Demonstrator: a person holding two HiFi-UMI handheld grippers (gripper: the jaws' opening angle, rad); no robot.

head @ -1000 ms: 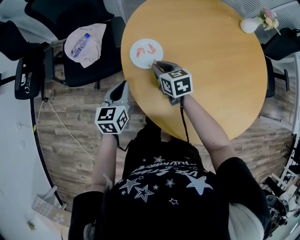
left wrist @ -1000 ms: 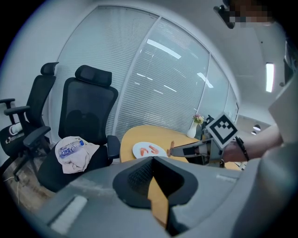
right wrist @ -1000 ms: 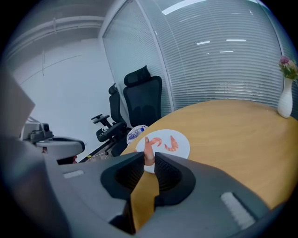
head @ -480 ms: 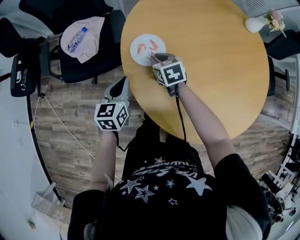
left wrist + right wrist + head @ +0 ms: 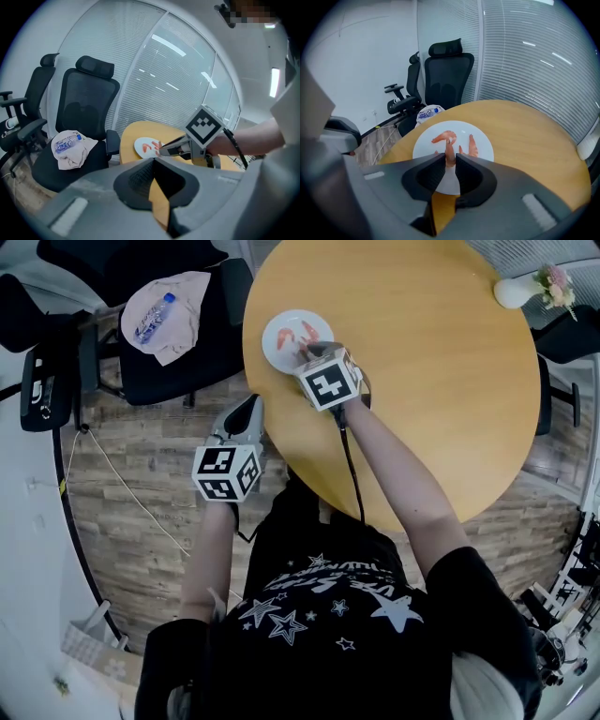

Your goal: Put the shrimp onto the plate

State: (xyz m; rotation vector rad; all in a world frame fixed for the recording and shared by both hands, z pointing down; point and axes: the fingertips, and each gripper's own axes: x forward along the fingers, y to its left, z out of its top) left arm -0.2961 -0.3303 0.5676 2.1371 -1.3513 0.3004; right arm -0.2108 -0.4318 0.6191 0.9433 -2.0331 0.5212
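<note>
A white plate (image 5: 278, 351) sits near the left edge of the round wooden table (image 5: 422, 381), with two orange shrimp (image 5: 285, 335) lying on it. My right gripper (image 5: 305, 352) hovers low over the plate's near rim, pointing steeply down. It is shut on a third shrimp (image 5: 450, 151), which sticks out past the jaws above the plate (image 5: 480, 151), beside the curled shrimp (image 5: 444, 137) and the straight one (image 5: 472, 145). My left gripper (image 5: 251, 407) hangs off the table's edge over the floor, shut and with nothing in it (image 5: 154, 161).
A black office chair (image 5: 202, 357) left of the table carries a pale cloth (image 5: 178, 310) with a water bottle (image 5: 156, 318) on it. A white vase with flowers (image 5: 520, 287) stands at the table's far right. More chairs stand at the far left and right.
My right gripper has moved up and left with the shrimp, from the plate's near edge to over the plate, and has sunk lower and rolled. The left gripper has barely moved.
</note>
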